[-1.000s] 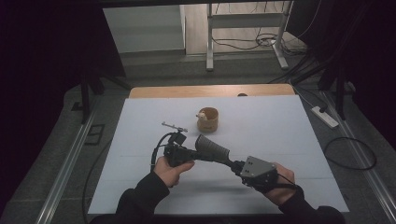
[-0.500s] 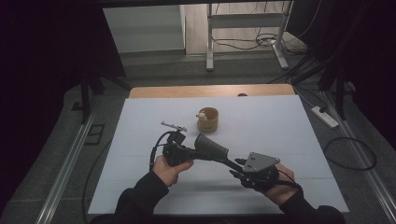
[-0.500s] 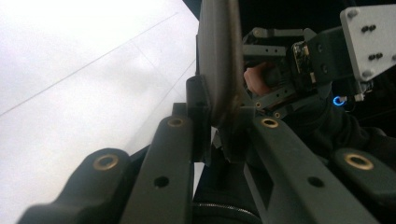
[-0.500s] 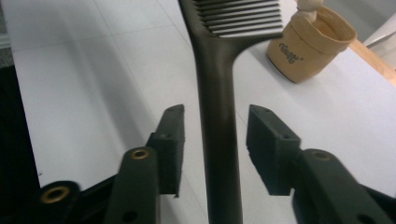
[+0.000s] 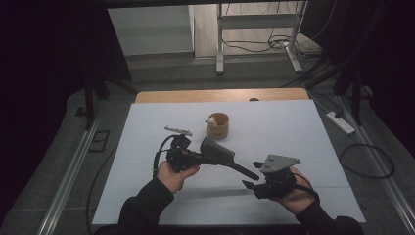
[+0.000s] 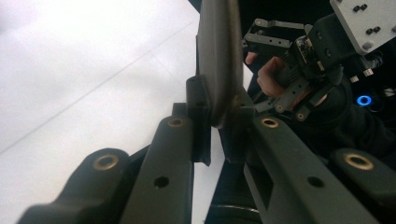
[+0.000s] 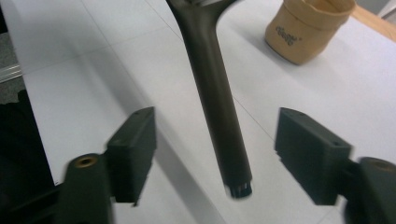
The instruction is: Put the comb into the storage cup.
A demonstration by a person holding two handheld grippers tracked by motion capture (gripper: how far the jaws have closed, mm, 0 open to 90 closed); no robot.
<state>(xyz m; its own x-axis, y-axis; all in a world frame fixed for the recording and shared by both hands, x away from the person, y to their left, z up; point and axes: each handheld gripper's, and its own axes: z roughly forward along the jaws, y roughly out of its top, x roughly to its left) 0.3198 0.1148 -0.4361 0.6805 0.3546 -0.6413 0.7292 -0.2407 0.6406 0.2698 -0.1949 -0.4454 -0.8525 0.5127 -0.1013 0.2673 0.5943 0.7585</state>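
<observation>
Your left hand-held gripper (image 5: 198, 157) clamps the wide head of the dark tool (image 5: 220, 155), whose handle points toward your right hand-held gripper (image 5: 250, 183). That one's jaws have just been opening and stand wide, the handle tip (image 7: 238, 186) between them, untouched, above the bench (image 5: 293, 127).

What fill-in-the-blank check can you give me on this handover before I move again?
1. The left gripper is shut on the wide ____ end of the dark spatula.
2. The spatula's handle lies between the pads of the right gripper, which stand ____ of it; those jaws have just been opening.
3. Beyond the spatula on the white table stands a ____ cup.
4. Left of the cup lies a small ____ metal part.

Missing words: blade; clear; tan; grey
</observation>
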